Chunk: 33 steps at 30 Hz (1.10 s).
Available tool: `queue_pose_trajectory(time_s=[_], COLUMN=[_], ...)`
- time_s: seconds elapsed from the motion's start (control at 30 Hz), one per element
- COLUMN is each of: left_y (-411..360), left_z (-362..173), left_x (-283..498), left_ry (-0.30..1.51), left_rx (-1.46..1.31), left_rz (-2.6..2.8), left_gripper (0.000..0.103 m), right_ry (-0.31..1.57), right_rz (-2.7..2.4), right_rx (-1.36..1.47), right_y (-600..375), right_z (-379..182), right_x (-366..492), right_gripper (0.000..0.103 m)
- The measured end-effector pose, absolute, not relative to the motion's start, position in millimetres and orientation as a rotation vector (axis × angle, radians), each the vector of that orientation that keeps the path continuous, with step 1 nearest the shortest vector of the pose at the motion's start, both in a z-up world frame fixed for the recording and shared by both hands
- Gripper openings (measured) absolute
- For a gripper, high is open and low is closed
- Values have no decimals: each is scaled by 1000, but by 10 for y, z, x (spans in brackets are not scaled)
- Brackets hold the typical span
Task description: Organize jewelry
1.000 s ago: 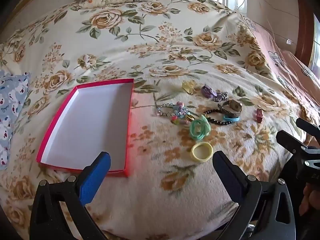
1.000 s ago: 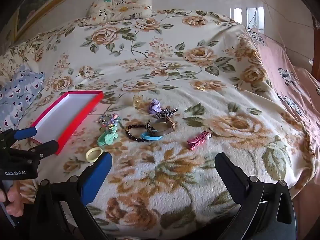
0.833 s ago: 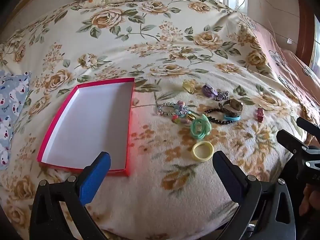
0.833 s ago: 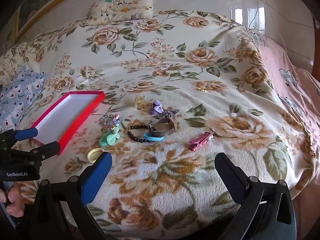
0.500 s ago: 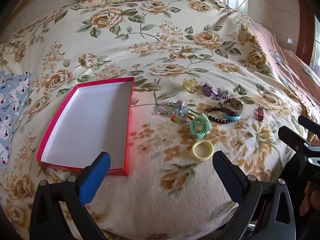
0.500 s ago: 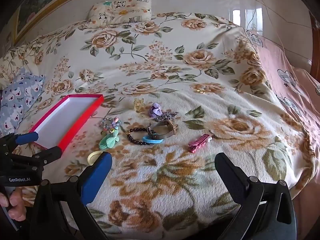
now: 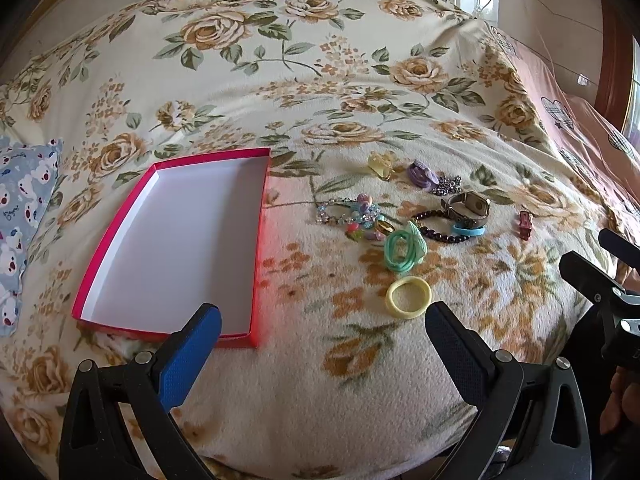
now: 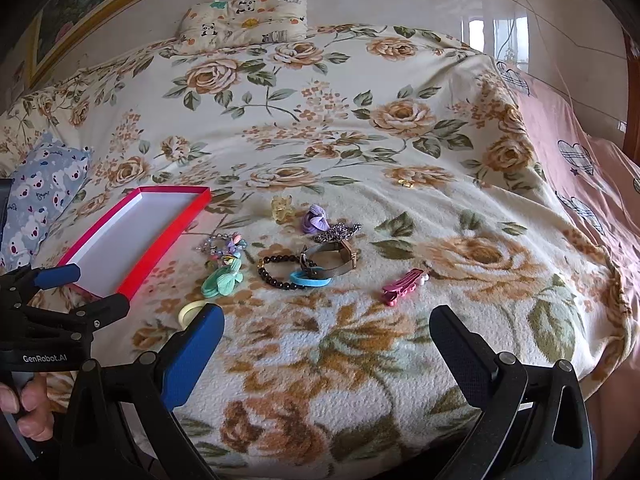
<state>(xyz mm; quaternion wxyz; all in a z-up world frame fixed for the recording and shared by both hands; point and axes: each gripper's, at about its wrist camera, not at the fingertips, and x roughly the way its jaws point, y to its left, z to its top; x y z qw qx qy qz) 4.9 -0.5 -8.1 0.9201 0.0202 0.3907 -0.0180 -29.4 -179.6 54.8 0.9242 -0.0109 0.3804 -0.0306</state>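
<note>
on floral blanket (image 7: 280, 380): red box (image 7: 256, 272) white inside, jewelry (image 7: 404, 220) beside it.

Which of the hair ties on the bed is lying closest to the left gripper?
The pale yellow hair tie, a plain open ring lying just ahead of the left gripper. The mint green hair tie and purple hair tie lie farther back.

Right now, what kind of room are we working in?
Most likely a bedroom: everything sits on a bed covered by a floral blanket, with a panda-print pillow against the far wall and a blue koala-print pillow at the left edge.
</note>
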Motion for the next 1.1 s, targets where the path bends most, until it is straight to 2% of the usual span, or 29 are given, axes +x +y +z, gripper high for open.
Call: queue_pose_trajectory(time_s=[1.1], left_y=[-1], left_z=[-66], left_x=[91], left_ry=[799], left_rx=[33], left_rz=[-30], left_gripper=[102], right_ry=[786], right_rz=[-46], right_rx=[-25], right_y=[-1674], right_z=[539], right_x=[-270], right_gripper=[103])
